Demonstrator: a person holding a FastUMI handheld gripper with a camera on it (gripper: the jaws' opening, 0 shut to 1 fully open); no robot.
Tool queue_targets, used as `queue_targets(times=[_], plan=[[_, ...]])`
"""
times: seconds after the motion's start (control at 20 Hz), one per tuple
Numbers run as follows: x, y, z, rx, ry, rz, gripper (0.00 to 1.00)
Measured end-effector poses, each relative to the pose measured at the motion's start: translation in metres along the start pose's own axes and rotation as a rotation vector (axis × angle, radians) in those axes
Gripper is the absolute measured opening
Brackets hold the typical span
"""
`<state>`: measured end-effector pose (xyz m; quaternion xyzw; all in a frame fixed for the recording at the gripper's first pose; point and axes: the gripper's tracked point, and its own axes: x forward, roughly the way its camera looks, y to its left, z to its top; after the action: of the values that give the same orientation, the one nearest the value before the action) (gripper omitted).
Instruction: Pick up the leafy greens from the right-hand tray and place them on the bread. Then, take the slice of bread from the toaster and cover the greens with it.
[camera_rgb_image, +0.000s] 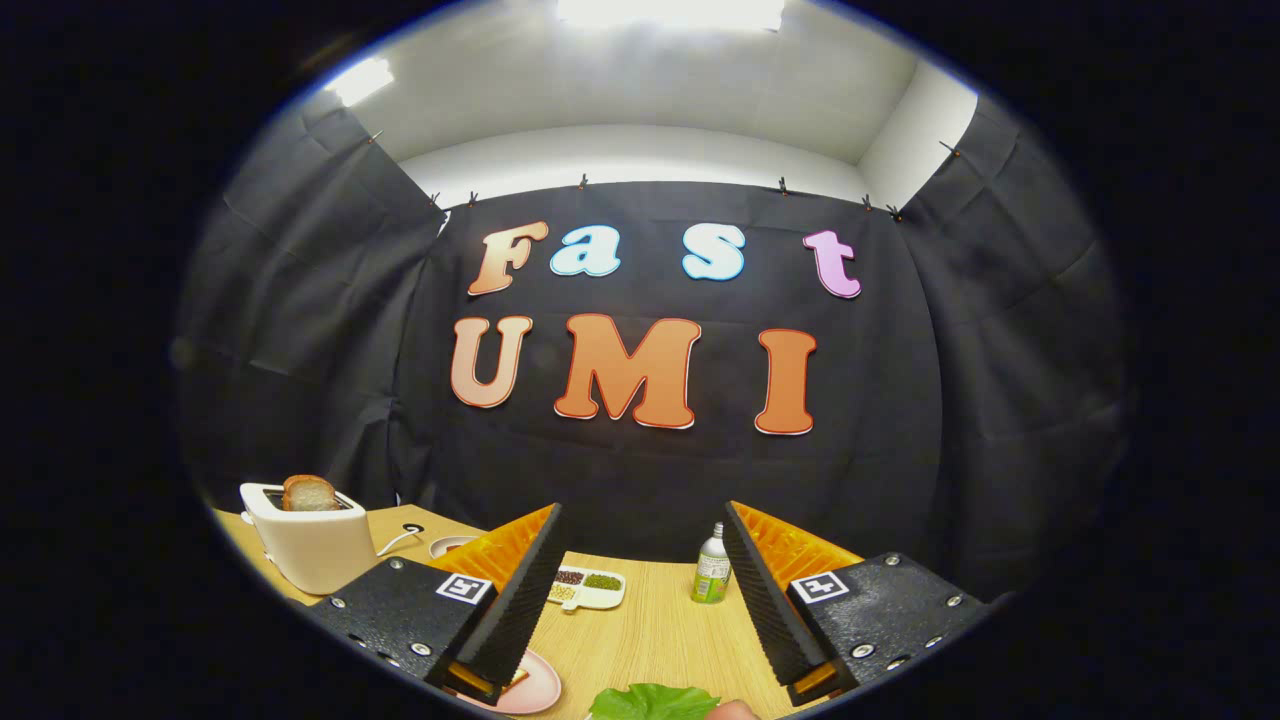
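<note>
Black cloth backs your wooden tabletop (650, 630). Your hand-held gripper (645, 690) is spread wide and holds nothing; the leafy greens (655, 702) lie low between the fingers at six o'clock. Dip straight down and close on the leaf's middle. A pink plate (535, 690) sits by the left finger at seven o'clock; the toaster (310, 545) with its bread slice (308, 493) stands at ten, well apart. Open wood runs ahead toward the bottle (711, 570).

Toasters: one (312, 548)
Bread slices in toaster: one (309, 493)
Leafy greens: one bunch (652, 701)
Pink plates: one (533, 692)
Bottles: one (712, 566)
Divided dishes: one (588, 587)
</note>
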<state>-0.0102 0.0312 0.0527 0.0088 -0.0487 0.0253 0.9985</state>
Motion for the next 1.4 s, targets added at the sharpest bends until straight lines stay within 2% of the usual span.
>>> queue_targets(times=[0.5,0.65,0.7,1.1,1.4], plan=[[0.004,0.005,-0.032,-0.026,0.093,0.01,0.92],[-0.001,0.027,-0.051,0.029,0.157,0.117,0.91],[-0.002,0.027,-0.06,0.027,0.182,0.125,0.91],[-0.006,-0.008,-0.11,-0.108,0.347,0.019,0.96],[-0.014,-0.009,-0.154,-0.087,0.508,0.022,0.96]])
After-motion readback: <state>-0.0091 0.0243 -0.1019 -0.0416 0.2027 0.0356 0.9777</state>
